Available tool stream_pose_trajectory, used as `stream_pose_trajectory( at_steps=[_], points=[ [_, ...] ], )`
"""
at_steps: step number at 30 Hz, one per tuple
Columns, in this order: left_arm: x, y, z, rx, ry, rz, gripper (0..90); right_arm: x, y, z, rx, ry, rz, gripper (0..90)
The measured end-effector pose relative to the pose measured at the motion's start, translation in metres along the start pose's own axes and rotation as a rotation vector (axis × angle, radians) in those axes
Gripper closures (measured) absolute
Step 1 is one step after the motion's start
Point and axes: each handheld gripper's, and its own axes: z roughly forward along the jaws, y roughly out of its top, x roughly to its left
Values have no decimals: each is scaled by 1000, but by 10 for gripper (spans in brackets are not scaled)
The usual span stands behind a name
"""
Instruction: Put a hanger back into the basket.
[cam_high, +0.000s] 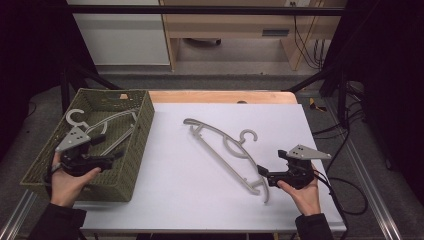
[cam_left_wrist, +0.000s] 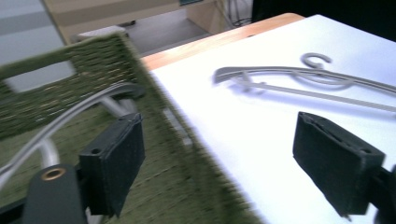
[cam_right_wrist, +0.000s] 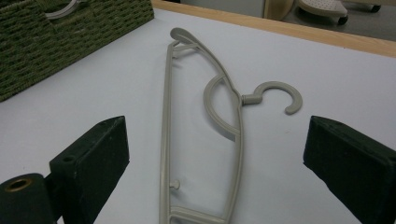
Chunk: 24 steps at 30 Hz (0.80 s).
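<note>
A grey plastic hanger (cam_high: 225, 150) lies flat on the white table top (cam_high: 180, 190), its hook toward the right. My right gripper (cam_high: 262, 172) is at the hanger's near end, and in the right gripper view the hanger (cam_right_wrist: 238, 121) runs forward between the open jaws of that gripper (cam_right_wrist: 217, 135) without touching the pads. A second grey hanger (cam_high: 107, 122) rests inside the green woven basket (cam_high: 145, 120) at the left. My left gripper (cam_high: 117, 156) hovers over the basket's near right corner. In its own view the left gripper (cam_left_wrist: 219, 126) is open and holds nothing, straddling the basket rim (cam_left_wrist: 93, 60).
The basket fills the table's left end. A wooden strip (cam_high: 220, 96) runs along the far edge. Cables (cam_high: 345, 190) trail off the right side. Black frame bars (cam_high: 200, 10) cross overhead, and a wooden cabinet (cam_high: 225, 30) stands on the floor beyond.
</note>
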Motion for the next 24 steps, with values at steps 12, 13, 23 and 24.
stream_pose_trajectory(
  at_steps=[12, 13, 23, 24],
  points=[
    [-45, -13, 16, -11, -130, 41, 125, -2, 2, 12, 17, 10, -1, 102],
    [-46, -14, 16, -13, -134, 45, 125, -2, 3, 13, 20, 13, 2, 103],
    [-55, -27, 20, -1, -166, 44, 131, -5, 0, 38, 105, -14, 2, 155],
    [-56, -27, 20, 1, -166, 45, 131, -6, -1, 42, 113, -18, -9, 163]
  ],
)
